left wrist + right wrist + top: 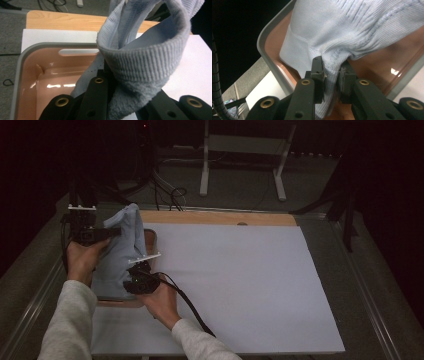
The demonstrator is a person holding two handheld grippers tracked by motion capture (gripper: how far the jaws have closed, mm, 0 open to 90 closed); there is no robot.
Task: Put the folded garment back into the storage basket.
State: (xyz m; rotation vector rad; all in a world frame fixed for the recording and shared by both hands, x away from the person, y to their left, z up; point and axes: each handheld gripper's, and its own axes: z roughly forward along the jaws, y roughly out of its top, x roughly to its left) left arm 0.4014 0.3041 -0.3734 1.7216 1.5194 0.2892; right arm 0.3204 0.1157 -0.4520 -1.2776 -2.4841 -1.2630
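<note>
Over the pink tub, your left gripper and right gripper both clamp the blue garment; next, lift it clear onto the counter.

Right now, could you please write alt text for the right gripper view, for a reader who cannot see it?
The right gripper has its two black jaws shut on a bunched fold of a light blue knitted garment. The garment hangs over a pink tub with a grey rim, which sits on a white sheet.
</note>
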